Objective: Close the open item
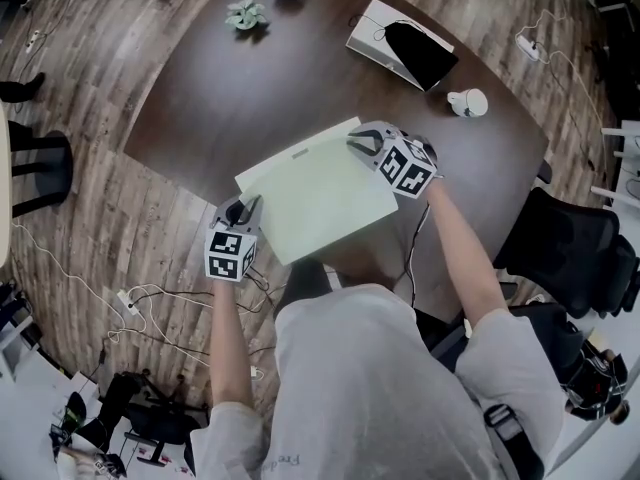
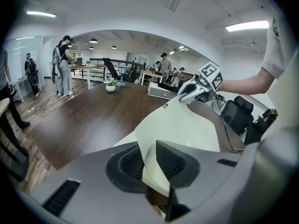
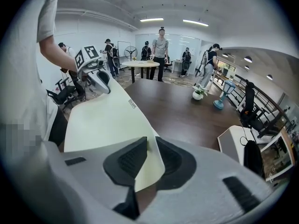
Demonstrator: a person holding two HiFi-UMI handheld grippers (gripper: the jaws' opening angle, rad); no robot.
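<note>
The room was an open office with a plank floor, people standing at far tables, and a broad dark worktop [image 1: 300, 78] in the middle. On the worktop's near edge, just in front of the person, lay the pale folder [image 1: 320, 193]. A small potted plant [image 1: 246, 13], a white case with a black pouch [image 1: 400, 43] and a small white round thing [image 1: 467, 102] stood well apart from it on the far side. The left hand-held gripper [image 1: 243, 208] was clamped on the folder's near left corner. The right hand-held gripper [image 1: 365, 140] was clamped on its far right corner. In each gripper view the thin cover ran straight between the ribbed pads. The cover bowed upward between the two grips, not lying flat. A paler strip, seemingly the lower leaf, showed under its far left edge. By my reading, the closing was most of the way done, since the cover already sat over the lower leaf. What was left was to bring the cover down flat, square its edges with the leaf beneath and let go at both corners.
</note>
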